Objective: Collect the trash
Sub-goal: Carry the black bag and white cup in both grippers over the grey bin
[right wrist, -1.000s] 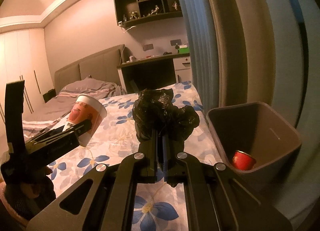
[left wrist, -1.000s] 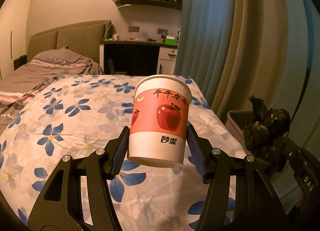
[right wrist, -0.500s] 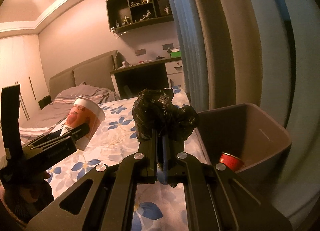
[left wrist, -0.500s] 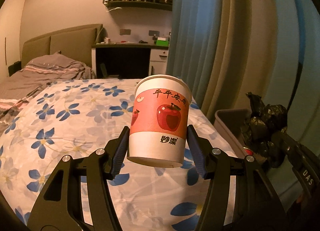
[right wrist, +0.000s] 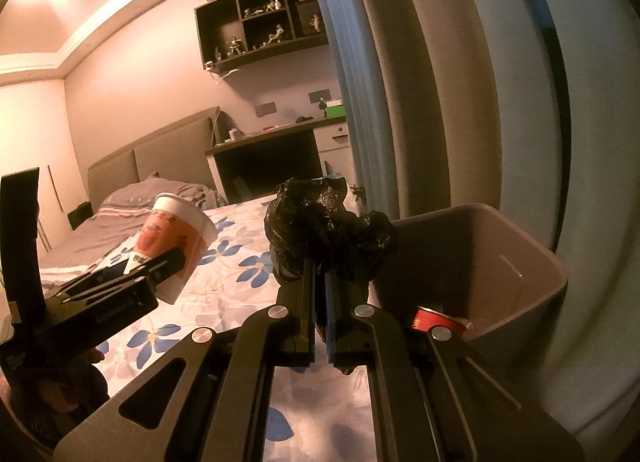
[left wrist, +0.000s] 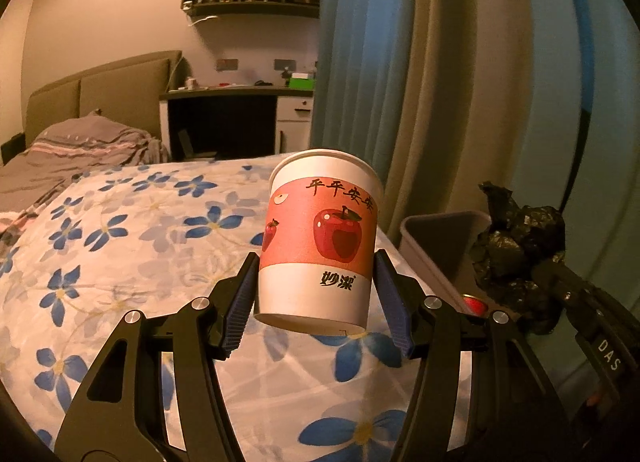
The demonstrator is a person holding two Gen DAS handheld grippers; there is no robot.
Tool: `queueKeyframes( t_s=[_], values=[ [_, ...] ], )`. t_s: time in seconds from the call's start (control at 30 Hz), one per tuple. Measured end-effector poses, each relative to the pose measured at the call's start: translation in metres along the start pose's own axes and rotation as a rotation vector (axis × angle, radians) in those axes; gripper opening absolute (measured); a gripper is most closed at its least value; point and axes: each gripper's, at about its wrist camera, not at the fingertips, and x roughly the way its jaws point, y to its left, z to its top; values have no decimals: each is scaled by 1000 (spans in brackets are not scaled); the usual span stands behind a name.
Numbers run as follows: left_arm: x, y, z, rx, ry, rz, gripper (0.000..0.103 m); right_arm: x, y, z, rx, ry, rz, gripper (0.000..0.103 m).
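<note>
Two pieces of trash are carried above the bed (left wrist: 120, 246): a paper cup (left wrist: 320, 238) clamped in the left gripper (left wrist: 316, 298), a crumpled black bag (right wrist: 324, 229) pinched in the closed right gripper (right wrist: 320, 302). The cup's long axis is nearly upright, mouth toward 12 o'clock. Both are best brought fully over the bin (right wrist: 520, 262) at 3 o'clock before release.

The cup (left wrist: 318, 246) reads "平平安安" above apples, and "妙潔", seemingly, below; the right tool (left wrist: 560, 282) bears "DAS".

In the frame's centre the left gripper (left wrist: 316, 302) grips a cup (left wrist: 318, 246), its blue fingers (left wrist: 240, 304) pressed to either side, above a floral bed (left wrist: 120, 246). At right, a bin (left wrist: 440, 238) and a black bag (left wrist: 516, 254).
</note>
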Motion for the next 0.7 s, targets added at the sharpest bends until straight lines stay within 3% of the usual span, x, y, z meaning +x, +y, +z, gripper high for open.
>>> queueKeyframes(
  t_s=[0.7],
  values=[
    [44,-71,21,62,-30,-172,57,11,-57,14,48,-32,-125,5]
  ],
)
